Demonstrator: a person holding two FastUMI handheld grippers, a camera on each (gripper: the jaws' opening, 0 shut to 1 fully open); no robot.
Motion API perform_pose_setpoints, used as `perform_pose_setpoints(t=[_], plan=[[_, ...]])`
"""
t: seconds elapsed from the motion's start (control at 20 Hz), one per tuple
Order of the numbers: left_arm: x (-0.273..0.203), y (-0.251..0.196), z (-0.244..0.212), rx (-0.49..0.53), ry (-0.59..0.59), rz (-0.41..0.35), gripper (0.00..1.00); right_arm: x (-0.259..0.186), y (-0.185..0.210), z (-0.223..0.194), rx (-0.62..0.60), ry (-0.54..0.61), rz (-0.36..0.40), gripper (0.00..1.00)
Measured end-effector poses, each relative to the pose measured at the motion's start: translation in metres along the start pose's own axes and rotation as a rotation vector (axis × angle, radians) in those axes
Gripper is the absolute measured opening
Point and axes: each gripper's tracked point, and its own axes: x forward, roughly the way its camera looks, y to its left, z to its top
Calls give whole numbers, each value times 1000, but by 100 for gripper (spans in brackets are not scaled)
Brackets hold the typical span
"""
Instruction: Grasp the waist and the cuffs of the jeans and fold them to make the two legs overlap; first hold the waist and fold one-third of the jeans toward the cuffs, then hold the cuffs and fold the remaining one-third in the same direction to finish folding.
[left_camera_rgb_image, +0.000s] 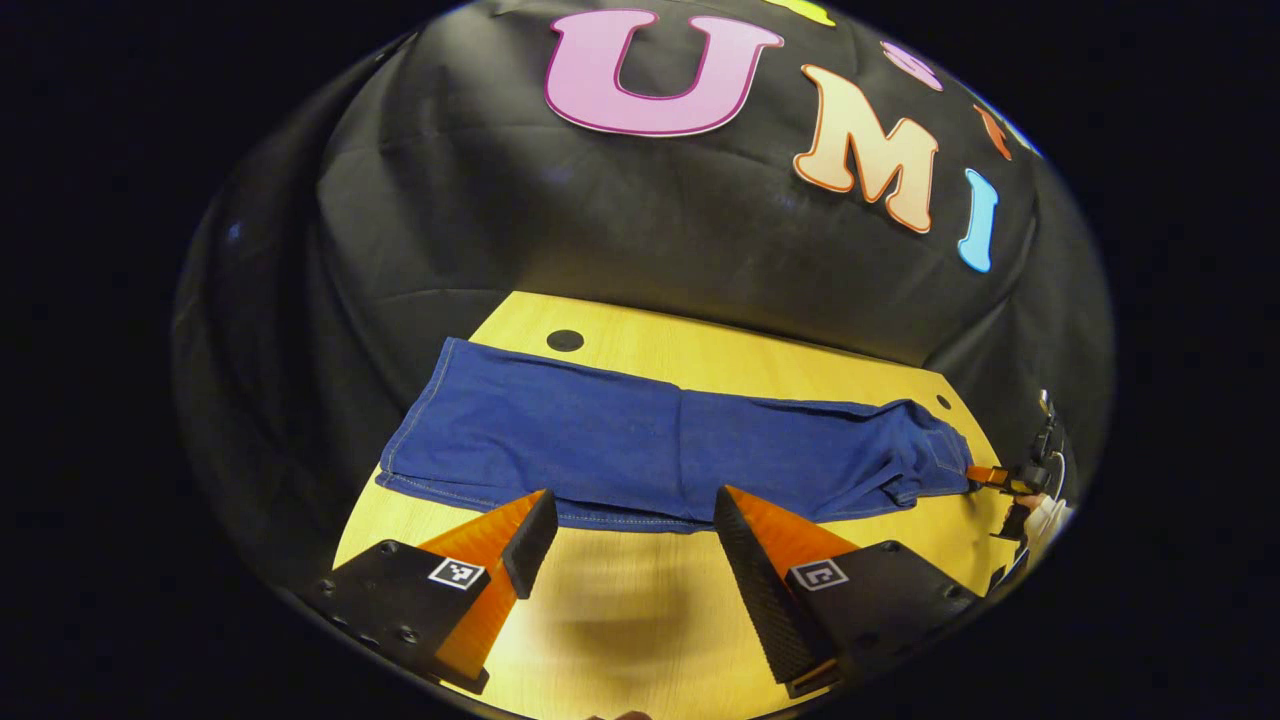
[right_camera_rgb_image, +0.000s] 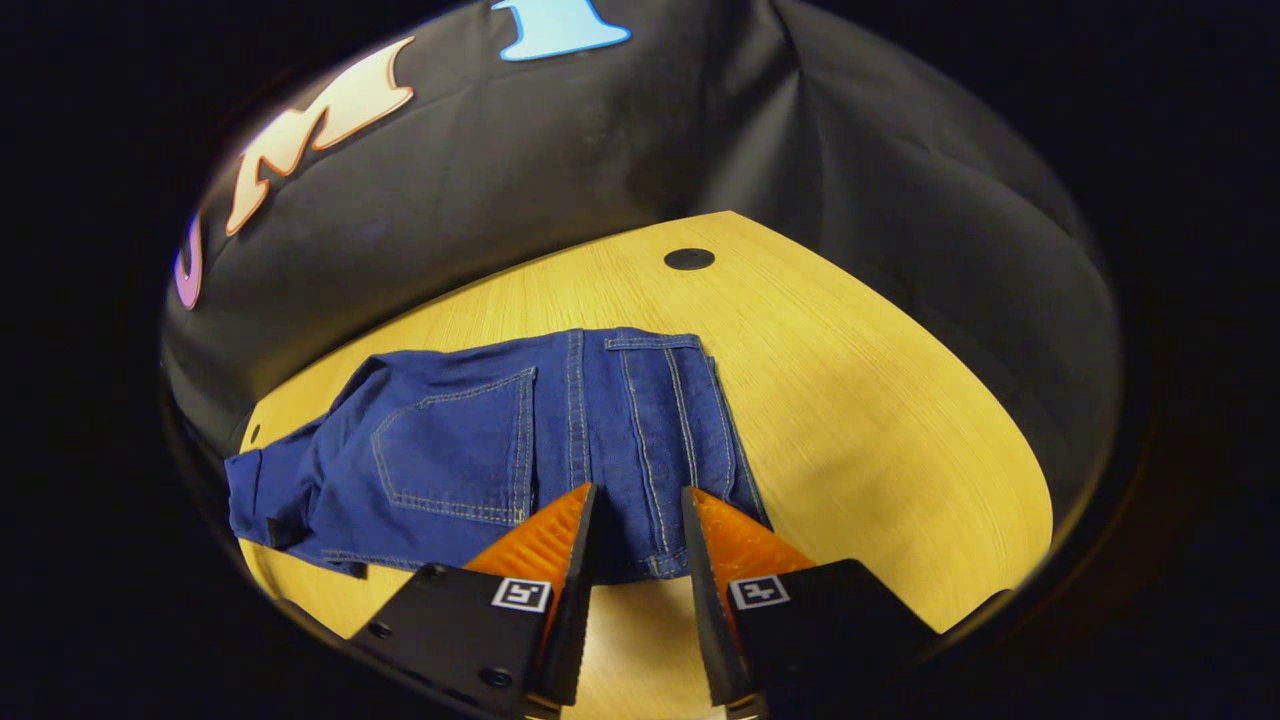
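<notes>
Left gripper view first: the jeans (left_camera_rgb_image: 650, 445) are laid out flat in one long strip on the wooden bench (left_camera_rgb_image: 640, 620), cuffs toward the left end and waist toward the right end, so the legs look stacked on each other already. The left gripper (left_camera_rgb_image: 636, 525) is seen at the near long edge of the denim, about midway along the strip, with its jaws spread wide and nothing caught between them. Its fingertips (left_camera_rgb_image: 735, 512) sit right at the hem line of the fabric, but whether they touch it can't be told. Bare bench is seen between the fingers. A small dark round plug (left_camera_rgb_image: 565, 340) is set into the bench just past the far edge of the jeans near the cuff end. Way over at the waist end, the right gripper (left_camera_rgb_image: 990, 478) is seen right against the denim, with a bit of a hand behind it.

Right gripper view: the waist end is seen close up, back pocket (right_camera_rgb_image: 455, 450) and seams facing up. The right gripper (right_camera_rgb_image: 636, 525) is parked at the waistband edge, jaws only narrowly apart, with the denim edge lying in the gap. Whether both fingers actually press on it can't be told. Another dark plug (right_camera_rgb_image: 689, 259) is seen near the far corner of the bench.
</notes>
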Motion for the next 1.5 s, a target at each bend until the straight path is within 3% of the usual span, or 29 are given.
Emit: perform_pose_setpoints(t=[0.15,0.5,0.7,1.0,1.15,1.3,1.5], plan=[[-3,-5,1,10,-1,-24,94,-8,5,2,-97,-21,-19,25],[-11,-11,-2,-7,0,-62,94,-7,9,5,-21,48,-37,4],[-14,-7,-3,-13,3,-81,94,-13,9,14,-2,31,-93,3],[-22,3,-8,-8,-4,-97,94,-49,32,72,-33,-149,-115,0],[-20,12,-8,-13,-3,-100,94,-64,78,108,-97,-244,-80,2],[-23,21,-10,-19,-6,-100,94,-79,149,131,-137,-316,-3,2],[-26,33,-13,-35,-7,-95,94,-87,244,128,-241,-359,106,2]])
